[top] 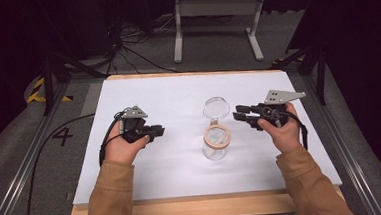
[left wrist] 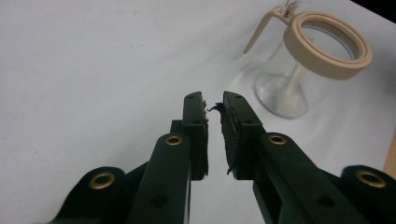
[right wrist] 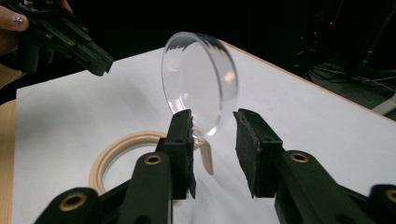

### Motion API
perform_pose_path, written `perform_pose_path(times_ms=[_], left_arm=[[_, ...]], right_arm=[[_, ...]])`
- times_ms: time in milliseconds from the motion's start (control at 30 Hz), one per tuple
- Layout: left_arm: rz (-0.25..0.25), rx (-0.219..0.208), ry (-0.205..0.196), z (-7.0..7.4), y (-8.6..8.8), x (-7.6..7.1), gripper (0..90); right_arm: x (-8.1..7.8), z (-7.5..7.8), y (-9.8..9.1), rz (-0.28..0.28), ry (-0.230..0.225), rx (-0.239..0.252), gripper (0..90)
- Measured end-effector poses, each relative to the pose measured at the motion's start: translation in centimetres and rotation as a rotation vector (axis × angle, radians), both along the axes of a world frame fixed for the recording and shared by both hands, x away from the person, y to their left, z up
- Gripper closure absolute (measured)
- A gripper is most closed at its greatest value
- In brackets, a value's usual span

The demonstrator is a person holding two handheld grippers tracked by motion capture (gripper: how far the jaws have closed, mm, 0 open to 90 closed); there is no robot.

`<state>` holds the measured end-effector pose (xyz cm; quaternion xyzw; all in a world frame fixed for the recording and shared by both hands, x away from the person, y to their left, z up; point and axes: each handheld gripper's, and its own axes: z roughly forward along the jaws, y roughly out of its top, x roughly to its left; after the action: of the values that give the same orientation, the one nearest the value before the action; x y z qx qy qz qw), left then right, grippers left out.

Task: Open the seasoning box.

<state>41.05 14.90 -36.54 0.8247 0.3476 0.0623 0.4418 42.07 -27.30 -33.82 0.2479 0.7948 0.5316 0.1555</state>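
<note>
A clear glass jar (top: pixel 215 150) with a beige rim ring (top: pixel 217 136) stands on the white table top (top: pixel 167 94). Its round clear lid (top: pixel 215 107) is hinged open and stands up behind the ring. My left gripper (top: pixel 161 131) rests left of the jar and points at it, its jaws a narrow gap apart with nothing between them (left wrist: pixel 214 100). The jar (left wrist: pixel 285 79) lies ahead and to the right in that view. My right gripper (top: pixel 236 112) hovers just right of the lid, open; the lid (right wrist: pixel 198 79) stands beyond its fingertips (right wrist: pixel 212 119), untouched.
A wooden strip (top: pixel 184 208) edges the table's near side. Metal rails (top: pixel 22 173) run along both sides. Cables (top: pixel 130 51) and a white stand (top: pixel 218 15) occupy the floor behind the table. The left gripper (right wrist: pixel 70 39) appears far off in the right gripper view.
</note>
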Motion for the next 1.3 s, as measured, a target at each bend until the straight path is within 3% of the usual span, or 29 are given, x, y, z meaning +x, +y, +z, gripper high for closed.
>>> perform_pose_path(times_ms=[133, 433, 633, 733, 833, 967, 1100, 1200, 1300], left_arm=[[-0.017, 0.009, 0.006, 0.2, 0.3, -0.1, 76.9], [0.039, 0.029, 0.044, -0.2, 1.1, 0.6, 72.7], [0.09, 0.075, 0.054, -1.0, 1.7, 1.5, 67.6], [0.116, 0.131, 0.048, -1.5, 1.7, 1.8, 65.4], [0.112, 0.141, 0.047, -2.1, 1.7, 2.2, 63.9], [0.108, 0.158, 0.057, -3.0, 1.8, 2.7, 62.1], [0.103, 0.159, 0.081, -3.8, 1.9, 3.1, 60.6], [0.106, 0.158, 0.095, -4.3, 1.9, 3.3, 59.1], [0.095, 0.159, 0.107, -4.6, 1.9, 3.4, 57.0]], right_arm=[[-0.2, 0.5, -2.2, -0.043, 0.031, -0.03, 61.3], [0.5, -0.1, -6.8, -0.173, 0.087, -0.139, 53.0], [1.4, -1.7, -9.1, -0.239, 0.12, -0.227, 49.9], [1.8, -2.7, -9.8, -0.263, 0.143, -0.246, 49.3], [2.2, -3.7, -10.3, -0.283, 0.169, -0.277, 47.4], [2.7, -5.0, -10.9, -0.288, 0.208, -0.28, 46.3], [3.1, -6.1, -11.3, -0.253, 0.247, -0.216, 46.0], [3.5, -7.2, -11.3, -0.247, 0.268, -0.245, 45.0], [3.9, -8.2, -11.3, -0.244, 0.282, -0.23, 44.5]])
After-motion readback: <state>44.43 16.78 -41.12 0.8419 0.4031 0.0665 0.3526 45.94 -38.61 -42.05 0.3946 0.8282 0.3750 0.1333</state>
